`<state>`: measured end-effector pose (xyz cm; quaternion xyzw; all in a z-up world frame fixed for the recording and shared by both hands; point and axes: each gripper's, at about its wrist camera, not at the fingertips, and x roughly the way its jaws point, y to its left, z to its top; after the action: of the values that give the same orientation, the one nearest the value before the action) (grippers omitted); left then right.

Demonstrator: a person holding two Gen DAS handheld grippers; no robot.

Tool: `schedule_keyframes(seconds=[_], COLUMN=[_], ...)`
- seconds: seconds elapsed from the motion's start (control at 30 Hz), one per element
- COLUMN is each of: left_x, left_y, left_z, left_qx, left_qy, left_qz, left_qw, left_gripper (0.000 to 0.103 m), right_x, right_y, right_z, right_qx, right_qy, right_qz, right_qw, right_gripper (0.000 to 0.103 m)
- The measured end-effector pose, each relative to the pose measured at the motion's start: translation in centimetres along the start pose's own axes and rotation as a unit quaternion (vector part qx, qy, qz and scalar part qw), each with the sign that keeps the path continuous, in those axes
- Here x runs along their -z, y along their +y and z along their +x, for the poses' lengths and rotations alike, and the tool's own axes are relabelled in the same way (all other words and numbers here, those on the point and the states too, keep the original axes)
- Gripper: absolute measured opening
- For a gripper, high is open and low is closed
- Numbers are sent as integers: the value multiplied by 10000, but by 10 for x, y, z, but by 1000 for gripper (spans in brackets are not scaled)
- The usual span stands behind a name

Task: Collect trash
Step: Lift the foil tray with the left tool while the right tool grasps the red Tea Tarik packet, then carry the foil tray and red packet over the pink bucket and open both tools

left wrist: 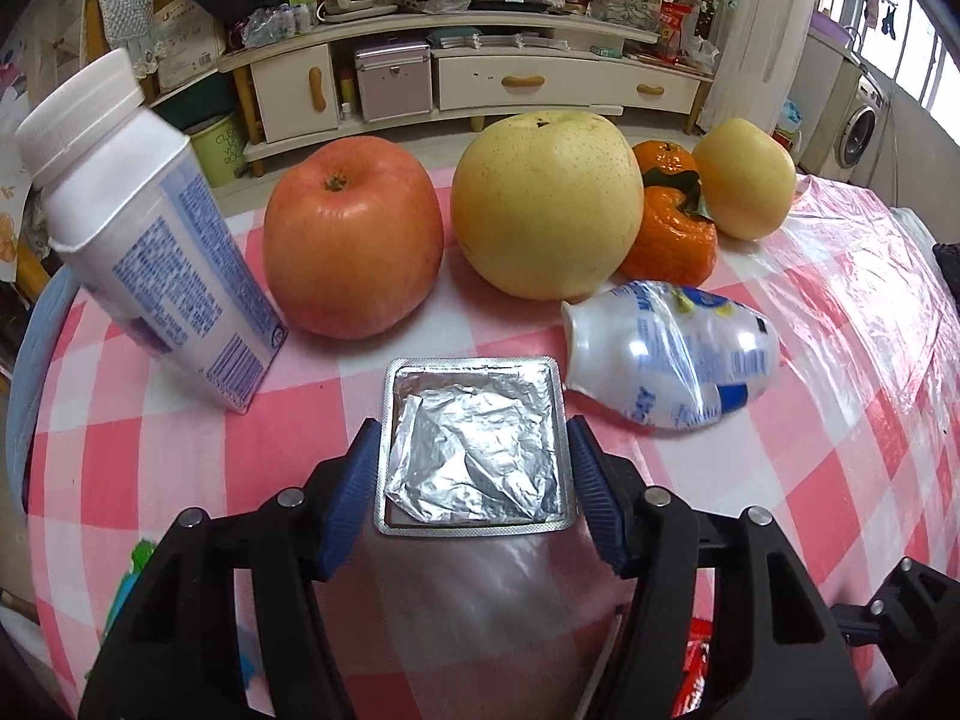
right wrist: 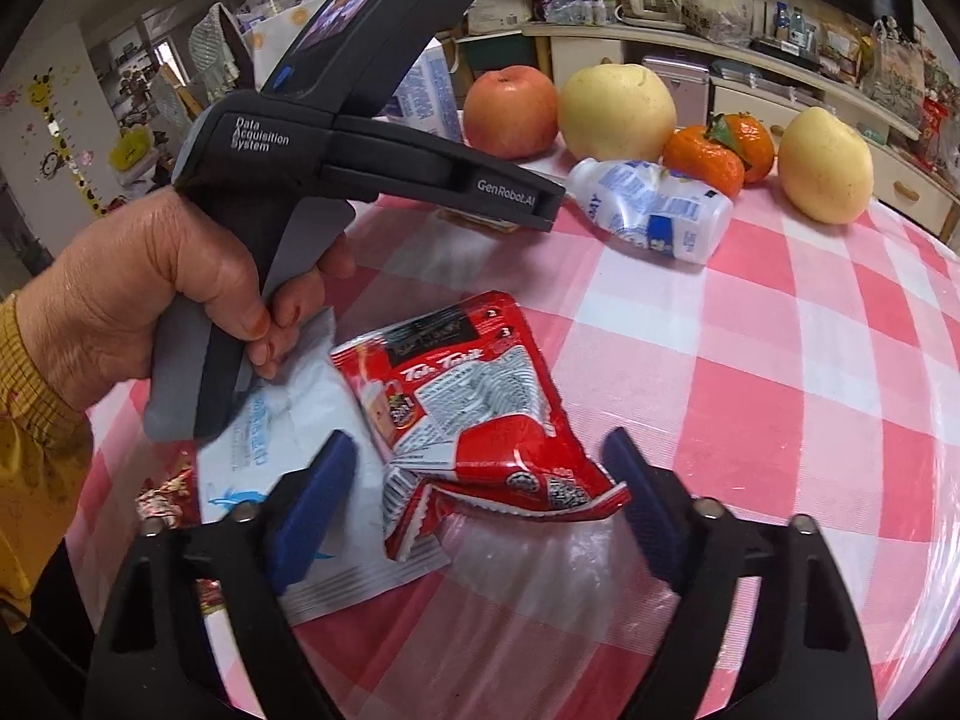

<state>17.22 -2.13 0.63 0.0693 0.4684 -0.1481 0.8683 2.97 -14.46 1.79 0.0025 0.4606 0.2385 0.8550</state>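
In the left wrist view, my left gripper is open around a square silver foil blister pack lying flat on the pink checked tablecloth; the blue pads stand just beside its two edges. A crushed white plastic bottle lies to its right, and a white capped bottle leans at the left. In the right wrist view, my right gripper is open over a crumpled red snack wrapper, with a white packet under the left pad. The crushed bottle lies farther back.
A red apple, a large yellow pear, two tangerines and a smaller pear stand in a row behind the trash. The hand-held left gripper body crosses the right wrist view. A cluttered cabinet stands beyond the table.
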Motion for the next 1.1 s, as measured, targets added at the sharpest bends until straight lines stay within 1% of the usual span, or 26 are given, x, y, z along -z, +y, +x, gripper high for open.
schedule_keyframes(seconds=[0.03, 0.1, 0.3, 0.5, 0.63, 0.87, 1.03, 1.1], left_x=[2, 6, 23, 45, 62, 88, 113, 122], left_y=[0, 2, 9, 15, 20, 31, 44, 48], left_z=[-2, -9, -36, -72, -99, -143, -164, -170], left_qx=[6, 36, 66, 159, 193, 228, 214, 104], left_qy=[-16, -91, -340, -619, -853, -1204, -1311, -1342], left_qz=[-15, -83, -252, -461, -629, -931, -1220, -1257], left_qw=[10000, 9999, 9991, 9969, 9942, 9881, 9836, 9829], left_gripper=[63, 62, 62, 62, 63, 63, 63, 63], right_x=[0, 0, 2, 5, 7, 10, 15, 17], right_y=[0, -2, -1, 2, 5, 7, 11, 13], right_z=[0, -2, -3, -6, -8, -20, -30, -33], right_qx=[-4, -4, -11, 4, 65, 195, 211, 222], right_qy=[-3, -12, -20, -57, -83, -293, -420, -456], right_qz=[-7, 30, 15, -83, -122, -147, -179, -195], right_qw=[10000, 10000, 10000, 9999, 9999, 9993, 9987, 9985], right_gripper=[73, 67, 65, 57, 55, 52, 49, 48])
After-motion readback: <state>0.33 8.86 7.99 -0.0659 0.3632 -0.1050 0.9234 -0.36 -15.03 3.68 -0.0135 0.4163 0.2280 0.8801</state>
